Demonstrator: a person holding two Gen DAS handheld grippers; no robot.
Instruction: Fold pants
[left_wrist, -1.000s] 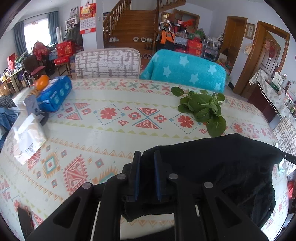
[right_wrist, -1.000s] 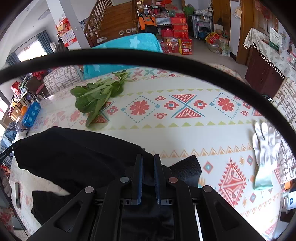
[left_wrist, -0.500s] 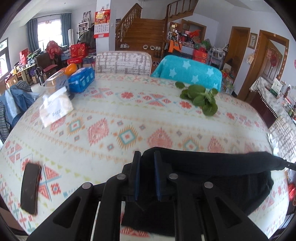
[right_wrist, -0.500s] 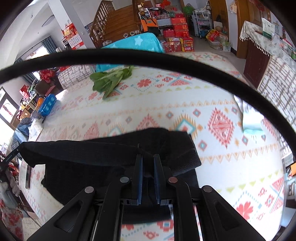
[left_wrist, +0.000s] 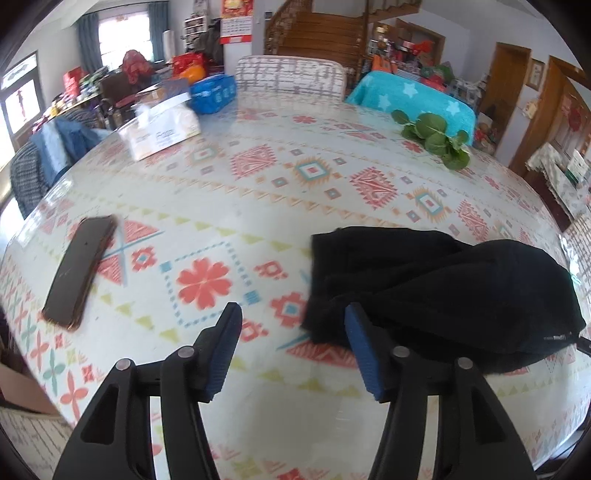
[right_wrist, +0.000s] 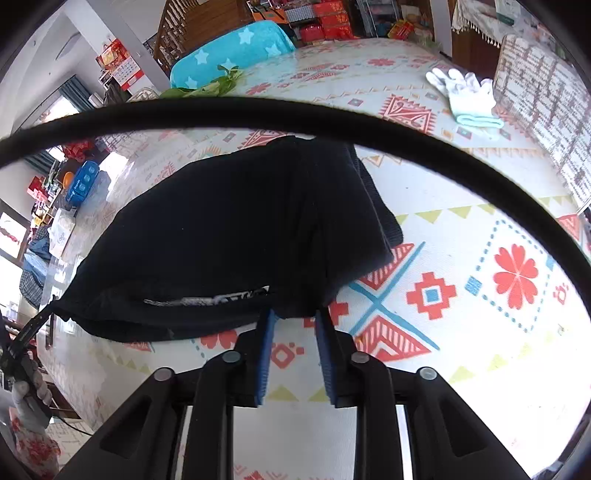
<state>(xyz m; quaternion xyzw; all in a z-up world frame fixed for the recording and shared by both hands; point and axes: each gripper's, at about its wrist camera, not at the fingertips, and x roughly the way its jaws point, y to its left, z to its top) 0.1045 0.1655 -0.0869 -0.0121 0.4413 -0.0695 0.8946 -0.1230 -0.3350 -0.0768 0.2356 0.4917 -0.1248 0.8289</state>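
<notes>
On the patterned table (left_wrist: 229, 192), near its front edge, the black pants (right_wrist: 236, 229) are lying bunched; left gripper (left_wrist: 291, 354) gaping wide, right gripper (right_wrist: 293, 339) narrowly parted, probably touching nothing. Smoothing layers flat should be helping, phone (left_wrist: 79, 269) lying well left

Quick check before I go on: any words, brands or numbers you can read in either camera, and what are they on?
"Fage", roughly, blurred: on the white tissue pack.
Small white print on the black pants, near the hem: too small to read.
White lettering on the pants in the right wrist view: too smeared to read.
Wall calendar: numbers too small to read.
</notes>
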